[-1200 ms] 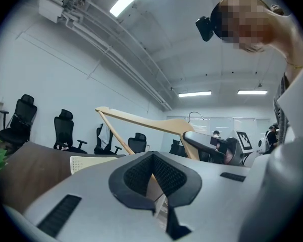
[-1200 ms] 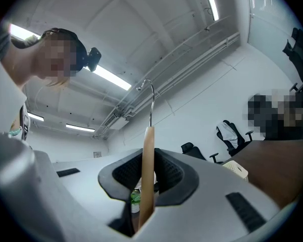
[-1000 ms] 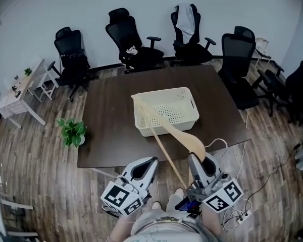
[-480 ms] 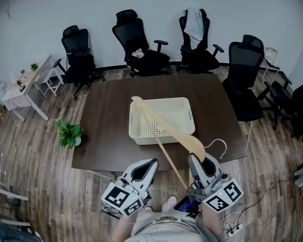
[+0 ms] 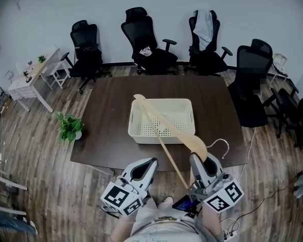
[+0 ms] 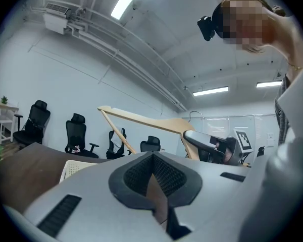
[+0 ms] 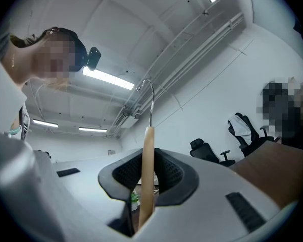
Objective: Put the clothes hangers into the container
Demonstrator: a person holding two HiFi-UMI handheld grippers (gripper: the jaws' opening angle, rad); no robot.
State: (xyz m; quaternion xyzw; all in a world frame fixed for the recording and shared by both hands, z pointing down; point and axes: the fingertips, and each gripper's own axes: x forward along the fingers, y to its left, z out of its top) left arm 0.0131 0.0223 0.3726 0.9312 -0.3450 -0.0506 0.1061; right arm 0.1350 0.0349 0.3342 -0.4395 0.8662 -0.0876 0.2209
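Since a second ago the person has been shifting, and the container is now sitting slightly nearer both claws on the bench.

From the head view, the right claw is carrying the wooden hanger at the container's near side. The hanger's long arm is reaching out above the container, and its tip is hanging over the far left corner. The left claw is waiting beside it, short of the container.

In the left gripper view, the left claw is pressed together and gripping nothing, with the hanger crossing above the container.

In the right gripper view, the right claw is pinching the hanger edge-on, with the hook rising above.

The carry looks nearly finished. Next the hanger needs lowering flat inside the container's walls before the claw lets go.
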